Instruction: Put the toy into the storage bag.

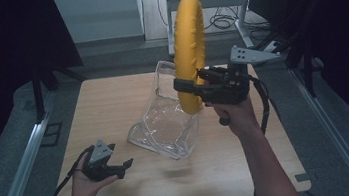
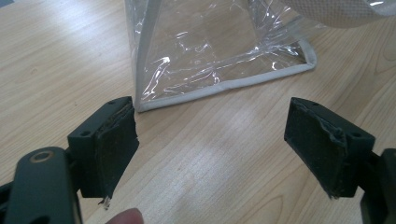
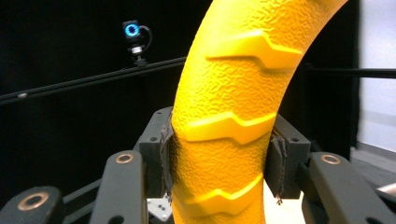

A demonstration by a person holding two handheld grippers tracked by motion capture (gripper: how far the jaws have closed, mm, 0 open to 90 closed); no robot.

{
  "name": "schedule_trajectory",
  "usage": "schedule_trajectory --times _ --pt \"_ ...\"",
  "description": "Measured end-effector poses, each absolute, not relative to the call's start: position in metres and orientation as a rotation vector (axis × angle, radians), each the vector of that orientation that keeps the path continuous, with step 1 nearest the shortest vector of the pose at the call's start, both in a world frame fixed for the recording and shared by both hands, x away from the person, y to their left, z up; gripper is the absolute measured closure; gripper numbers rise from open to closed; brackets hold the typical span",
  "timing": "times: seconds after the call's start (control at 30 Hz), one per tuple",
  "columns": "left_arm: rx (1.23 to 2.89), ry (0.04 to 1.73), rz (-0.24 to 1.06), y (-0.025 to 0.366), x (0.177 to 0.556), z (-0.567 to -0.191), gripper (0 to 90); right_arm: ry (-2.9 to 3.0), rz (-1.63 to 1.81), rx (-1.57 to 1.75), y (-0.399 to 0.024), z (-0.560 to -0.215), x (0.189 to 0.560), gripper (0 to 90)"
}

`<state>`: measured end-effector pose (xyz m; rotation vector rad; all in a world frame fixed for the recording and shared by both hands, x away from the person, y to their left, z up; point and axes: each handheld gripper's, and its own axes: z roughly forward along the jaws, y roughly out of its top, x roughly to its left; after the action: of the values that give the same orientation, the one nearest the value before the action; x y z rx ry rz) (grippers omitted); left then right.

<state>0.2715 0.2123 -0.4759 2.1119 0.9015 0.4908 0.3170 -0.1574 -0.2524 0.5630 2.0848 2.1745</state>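
From the high view, the right gripper (image 1: 179, 85) clamps the yellow ring (image 1: 190, 50) on edge, up above the clear bag (image 1: 165, 124), which sits mid-table (image 1: 107, 101). The left gripper (image 1: 126, 164) rests low near the table's front-left, jaws apart, holding nothing. Light wood top, dark curtains either side, grey floor and cables beyond.

Left gripper view now: both pads (image 2: 114, 149) stand wide over bare wood, the bag's white-trimmed corner (image 2: 224, 86) just ahead. If the ring goes into that bag, I'd say this hand should pinch the rim and hold the mouth open first.

Right gripper view: pads (image 3: 166, 154) squeeze the ring's (image 3: 229, 116) ridged, textured rim from both sides, a firm bite. Best keep it vertical and lower it slowly so it doesn't snag the plastic. Behind it a small camera (image 3: 132, 32) sits on a rail against black.
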Motion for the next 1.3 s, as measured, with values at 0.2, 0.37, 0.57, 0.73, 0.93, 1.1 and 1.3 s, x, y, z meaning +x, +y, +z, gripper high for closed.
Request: schedule_trajectory --times 0.2,0.37,0.57,0.73,0.93,1.1,1.3 --pt "2.083 0.920 0.475 0.217 0.272 -0.476 17.1 2.154 2.239 0.553 -0.137 -0.268 0.325 50.4" --pt "2.077 0.935 0.480 0.221 0.273 -0.477 17.1 2.182 2.250 0.559 -0.132 -0.280 0.332 50.4" --pt "2.083 0.935 0.481 0.219 0.273 -0.478 17.1 2.211 2.232 0.580 -0.127 -0.293 0.335 50.4" --pt "2.084 0.934 0.479 0.219 0.273 -0.478 17.1 2.237 2.221 0.591 -0.123 -0.304 0.336 50.4" --pt "2.088 0.932 0.478 0.219 0.273 -0.479 17.1 2.278 2.198 0.605 -0.117 -0.316 0.338 50.3" --pt "2.089 0.932 0.479 0.219 0.274 -0.479 17.1 2.301 2.158 0.642 -0.113 -0.331 0.341 50.3" --pt "2.089 0.932 0.480 0.219 0.274 -0.479 17.1 2.327 2.139 0.662 -0.111 -0.342 0.345 50.3"
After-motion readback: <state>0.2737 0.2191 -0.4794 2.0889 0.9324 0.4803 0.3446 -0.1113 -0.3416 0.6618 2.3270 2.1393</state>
